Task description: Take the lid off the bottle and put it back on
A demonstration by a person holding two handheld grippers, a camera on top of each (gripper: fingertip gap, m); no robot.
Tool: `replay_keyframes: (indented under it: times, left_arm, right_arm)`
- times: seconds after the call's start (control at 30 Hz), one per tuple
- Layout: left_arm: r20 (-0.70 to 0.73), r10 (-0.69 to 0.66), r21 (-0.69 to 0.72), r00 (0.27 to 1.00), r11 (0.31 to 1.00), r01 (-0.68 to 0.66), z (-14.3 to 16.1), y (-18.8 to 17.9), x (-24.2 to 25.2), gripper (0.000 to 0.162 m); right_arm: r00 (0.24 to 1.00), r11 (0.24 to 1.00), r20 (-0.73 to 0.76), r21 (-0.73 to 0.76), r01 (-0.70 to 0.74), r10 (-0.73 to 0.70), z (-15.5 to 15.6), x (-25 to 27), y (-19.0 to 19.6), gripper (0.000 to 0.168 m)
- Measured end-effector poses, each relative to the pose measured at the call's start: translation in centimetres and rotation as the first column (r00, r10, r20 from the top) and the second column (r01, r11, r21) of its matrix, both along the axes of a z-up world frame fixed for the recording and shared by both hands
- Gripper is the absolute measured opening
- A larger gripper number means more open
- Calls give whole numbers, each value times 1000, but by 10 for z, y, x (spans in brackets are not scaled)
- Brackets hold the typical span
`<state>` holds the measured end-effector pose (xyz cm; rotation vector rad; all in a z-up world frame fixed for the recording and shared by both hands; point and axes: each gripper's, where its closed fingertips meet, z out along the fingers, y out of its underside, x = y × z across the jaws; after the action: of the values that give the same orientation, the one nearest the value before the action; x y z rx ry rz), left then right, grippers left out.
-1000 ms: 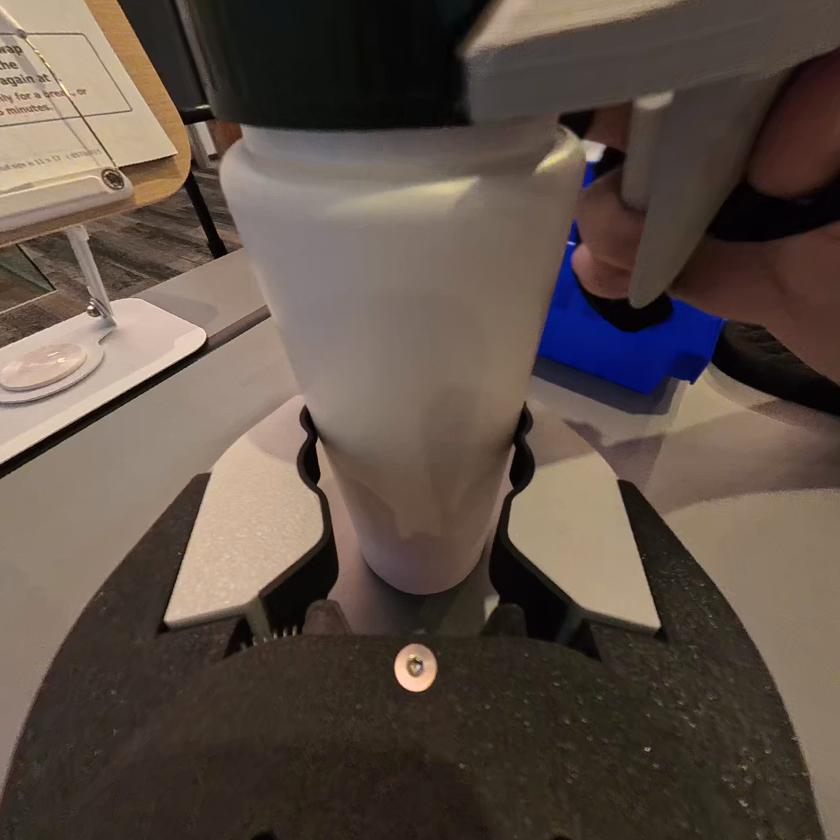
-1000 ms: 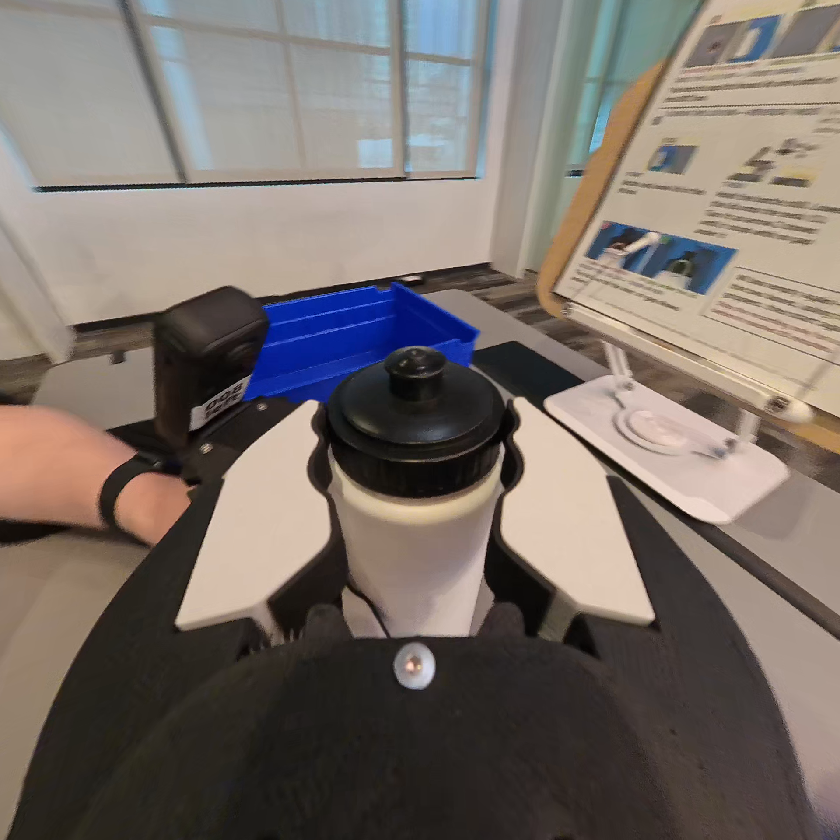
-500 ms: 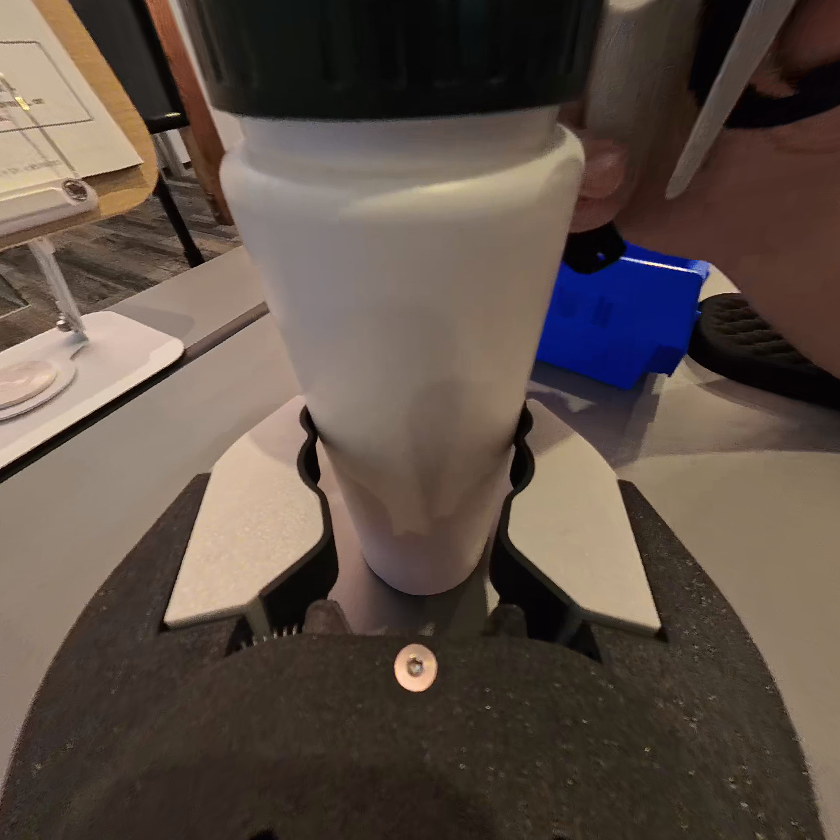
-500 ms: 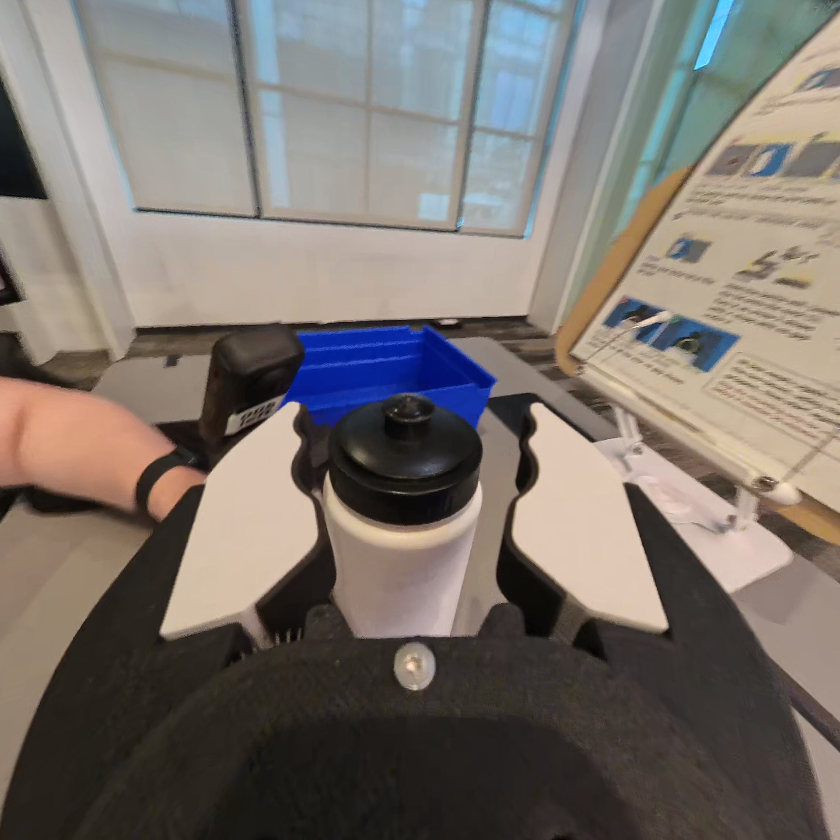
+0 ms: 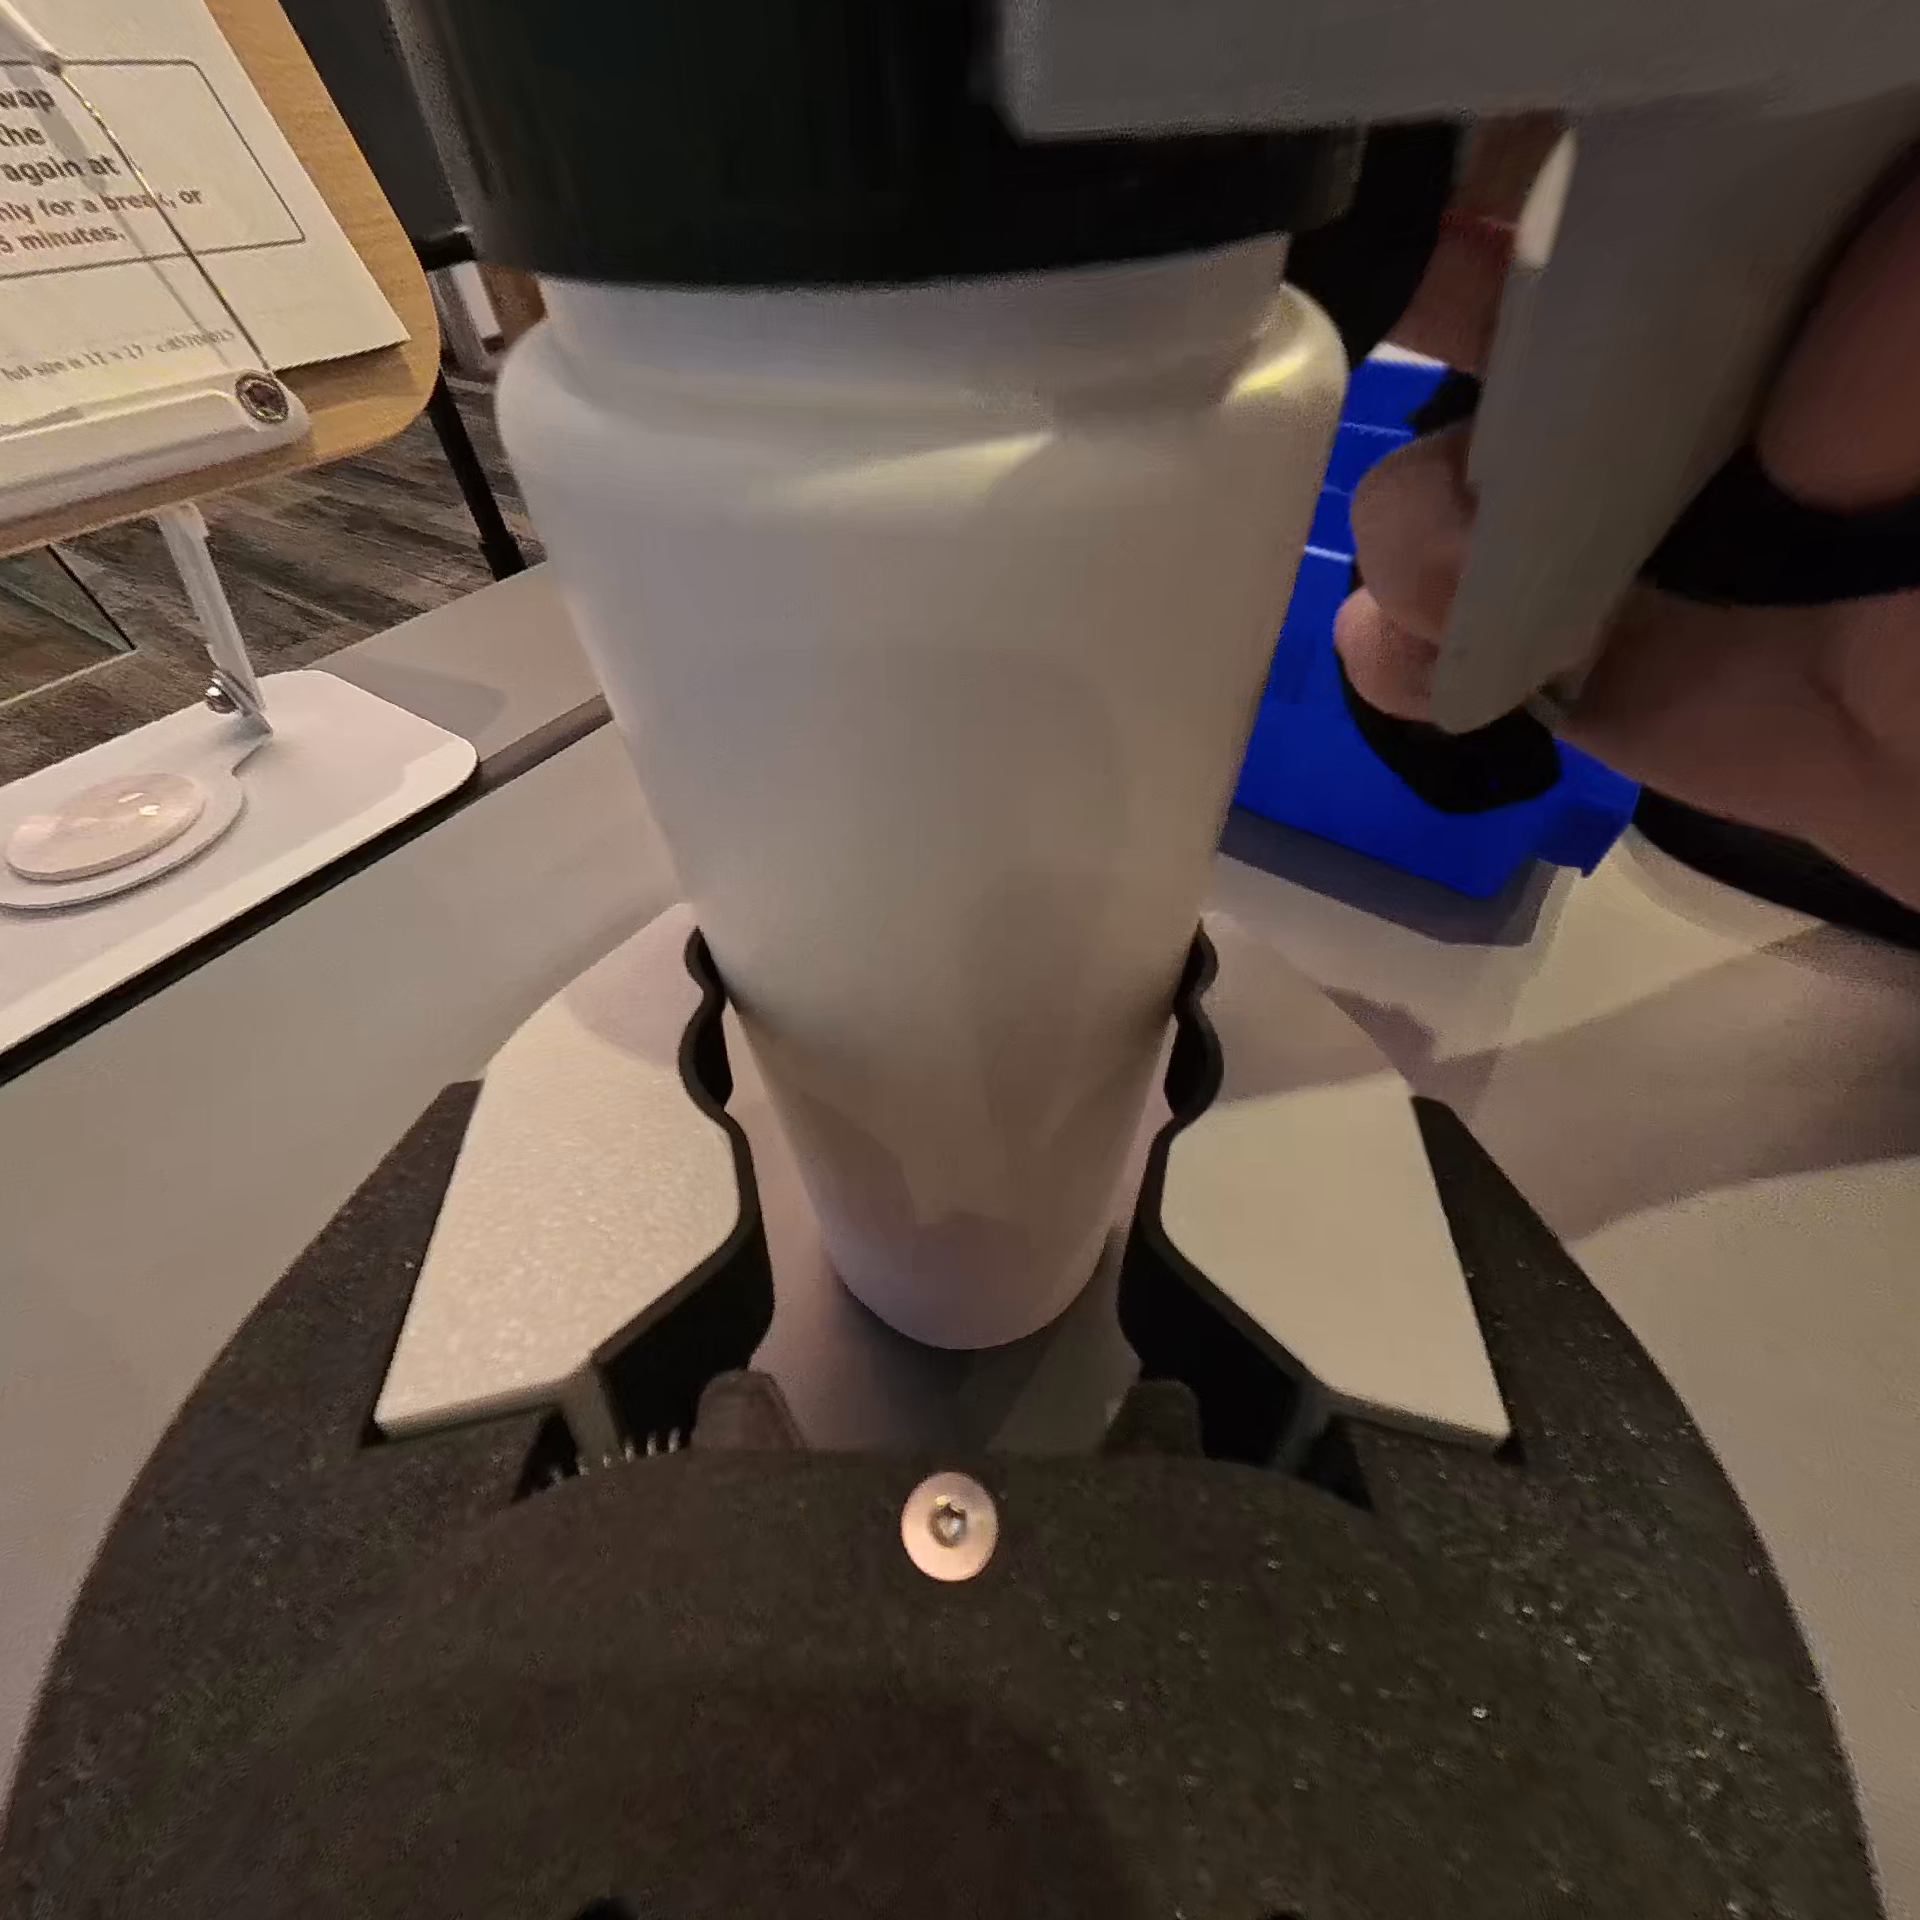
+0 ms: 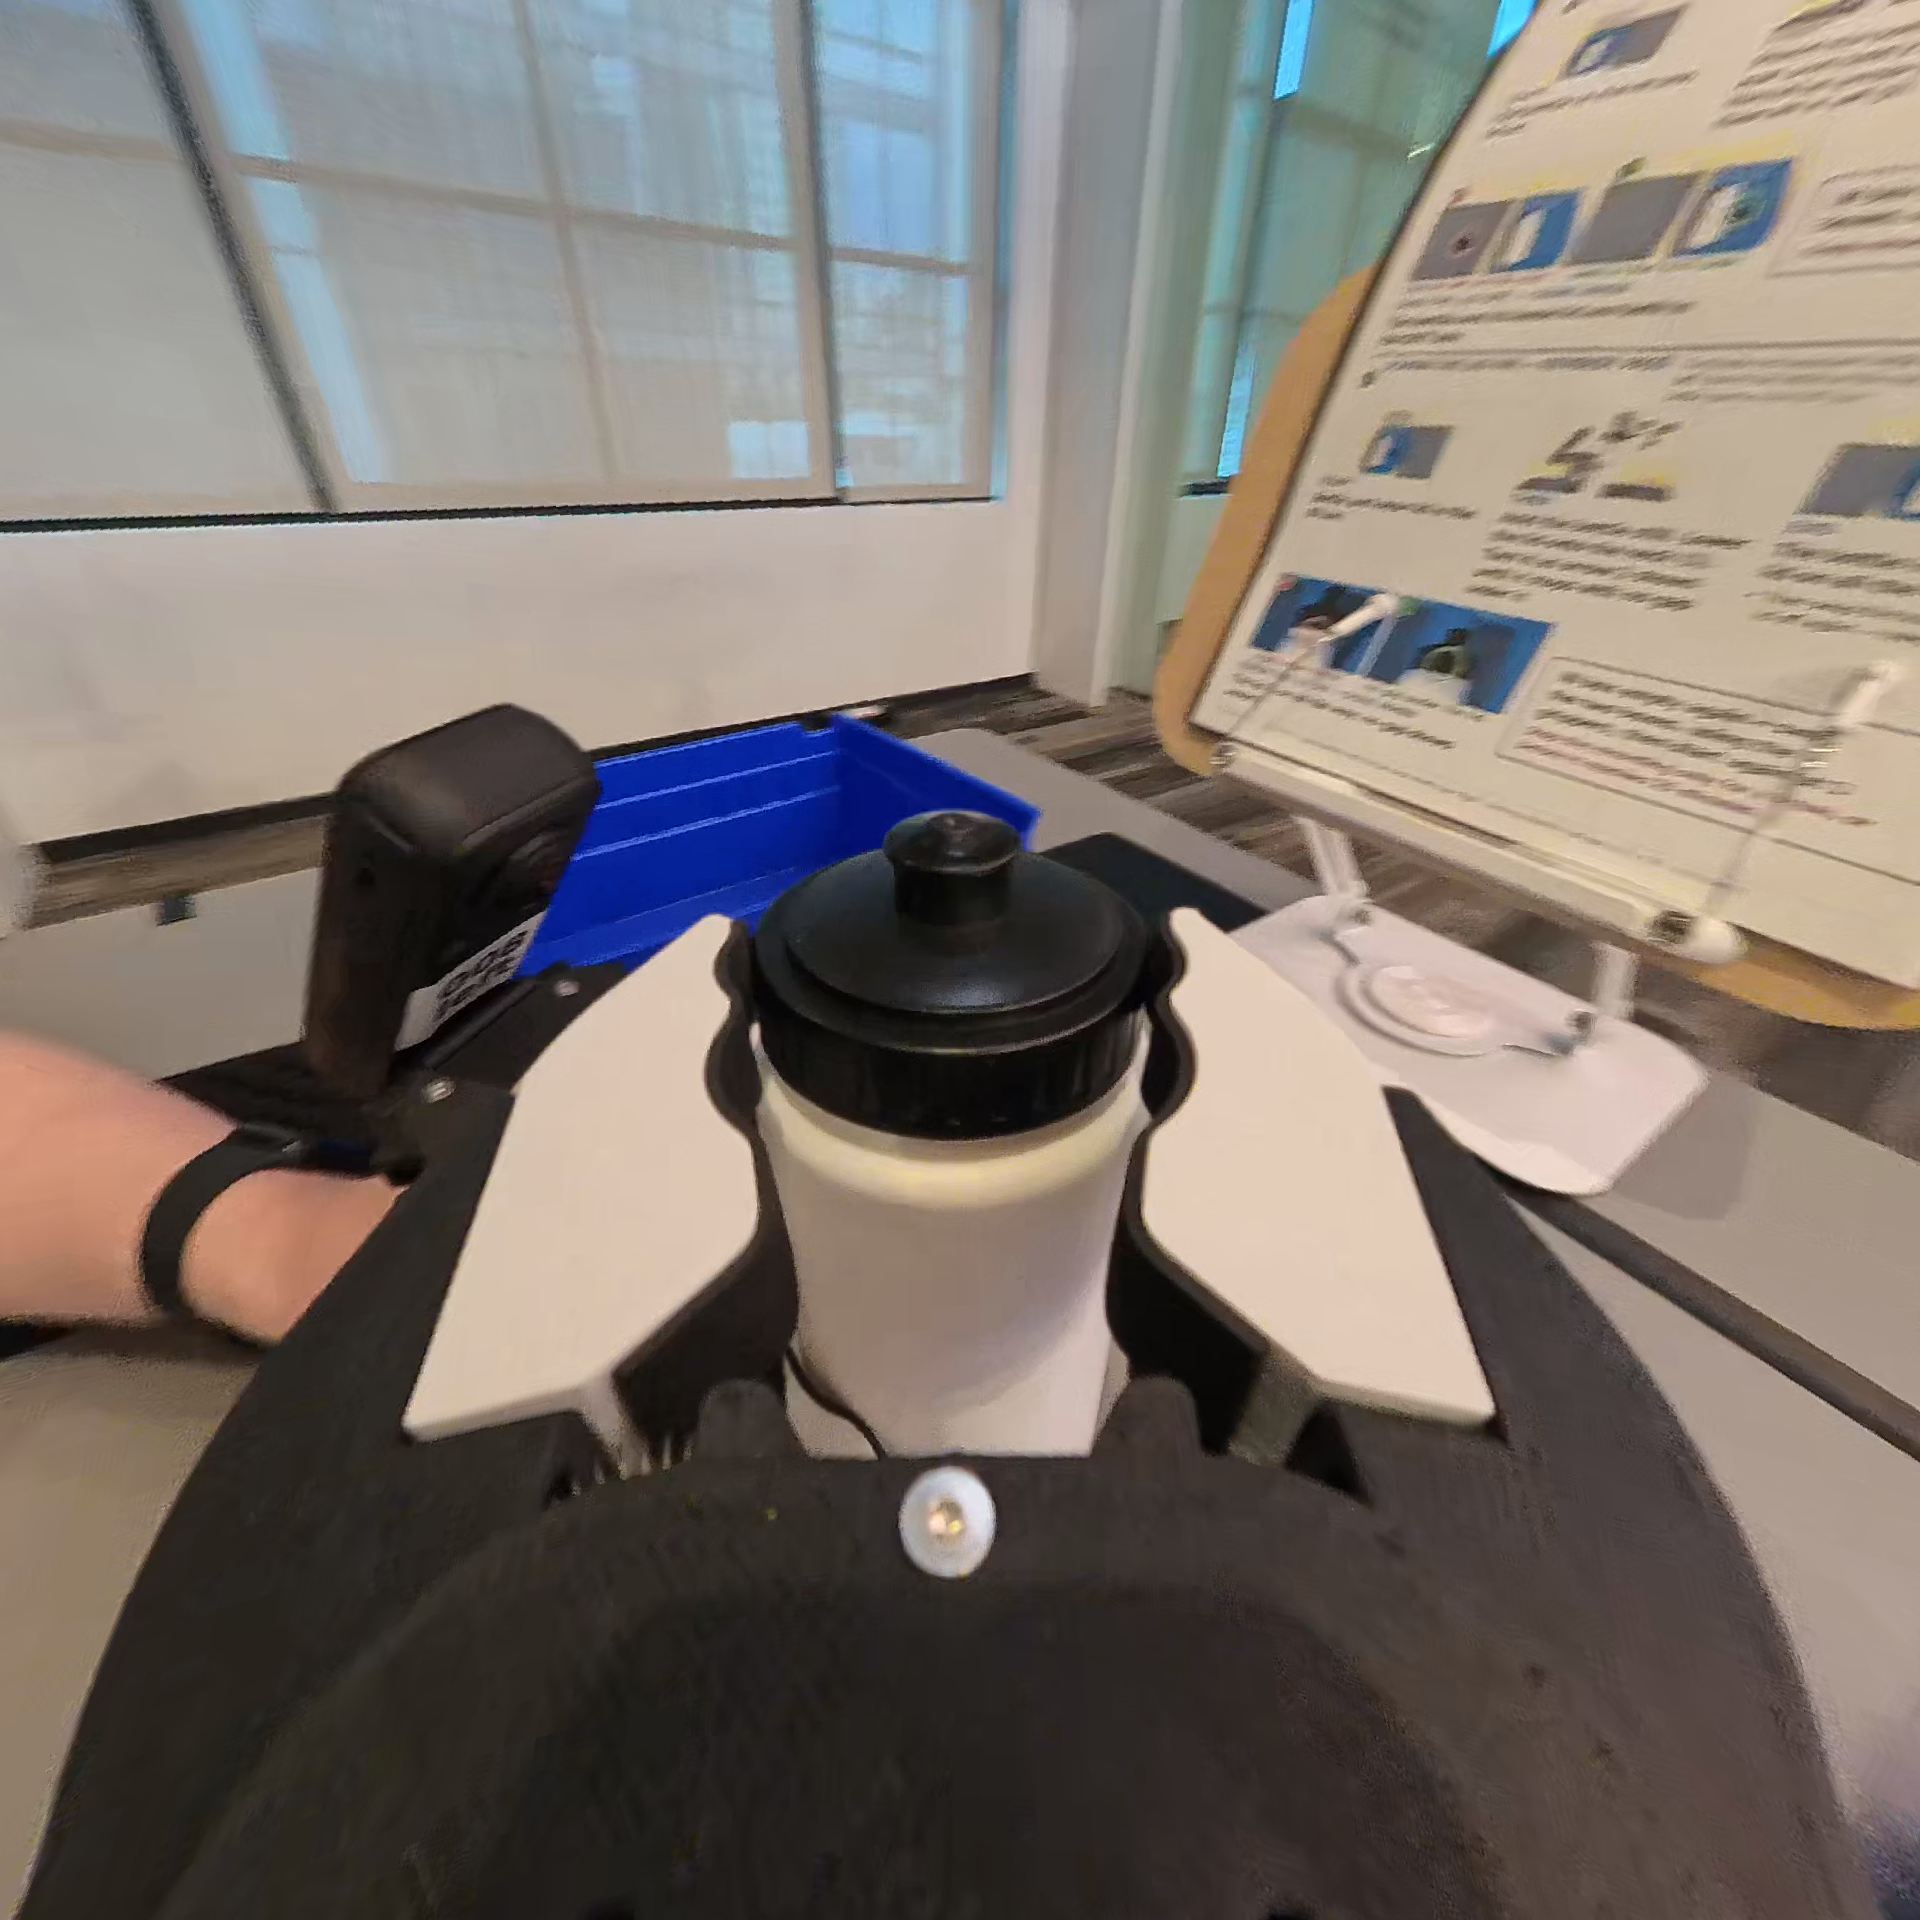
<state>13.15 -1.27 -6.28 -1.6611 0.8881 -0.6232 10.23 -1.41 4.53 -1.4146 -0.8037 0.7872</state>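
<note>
Right gripper (image 6: pixel 948 997) has closed on the lid (image 6: pixel 948 997) again

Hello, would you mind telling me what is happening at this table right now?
A person is working a white bottle with two handheld grippers. The left gripper is clamped on the bottle's lower body and holds it upright just above the grey table. The right gripper is closed around the black lid, which sits on the bottle's neck. Whether the lid is being loosened or tightened cannot be told. A blue bin and an instruction board on a stand sit behind.
</note>
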Motion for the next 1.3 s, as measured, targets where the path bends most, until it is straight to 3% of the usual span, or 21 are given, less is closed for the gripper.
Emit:
replay_keyframes:
  times: [0.17,0.3,0.37,0.47,0.57,0.67,0.73,0.8,0.93,1.17,1.3]
  left_arm:
    - [-15,-61,1,998,998,62,-1,-4,3,84]
    - [-31,-102,0,994,995,103,-1,-9,9,84]
    - [-20,-95,-6,995,995,95,-1,-8,10,84]
    - [-13,-66,-1,998,998,66,-1,-6,7,84]
    - [-9,-22,5,1000,1000,22,0,-3,4,84]
    - [-9,6,5,1000,1000,-6,0,0,1,84]
    - [-12,16,3,1000,1000,-16,0,0,0,84]
    - [-14,17,3,1000,1000,-17,0,0,0,84]
    - [-14,15,-5,1000,1000,-15,0,1,-1,84]
    - [-19,-31,2,999,1000,31,-1,-2,0,84]
    - [-14,-54,-8,998,999,54,-1,-4,5,84]
  right_arm:
    - [954,954,29,-47,-296,297,-2,3,-9,74]
    - [918,919,35,-28,-393,394,-1,9,-15,74]
    - [937,936,24,18,-350,350,2,9,-11,74]
    - [981,978,-64,118,-172,181,20,13,-1,92]
    - [995,985,-86,161,58,-45,25,19,5,92]
    - [986,970,-60,181,161,-152,21,12,-3,91]
    - [981,969,-40,153,195,-191,13,8,-4,87]
    - [981,973,-33,125,193,-190,8,6,-3,66]
    - [996,993,-25,72,88,-86,8,4,-3,65]
    - [953,953,-22,-24,-302,302,9,10,-9,58]
    - [948,948,-5,-16,-318,318,11,16,-9,57]
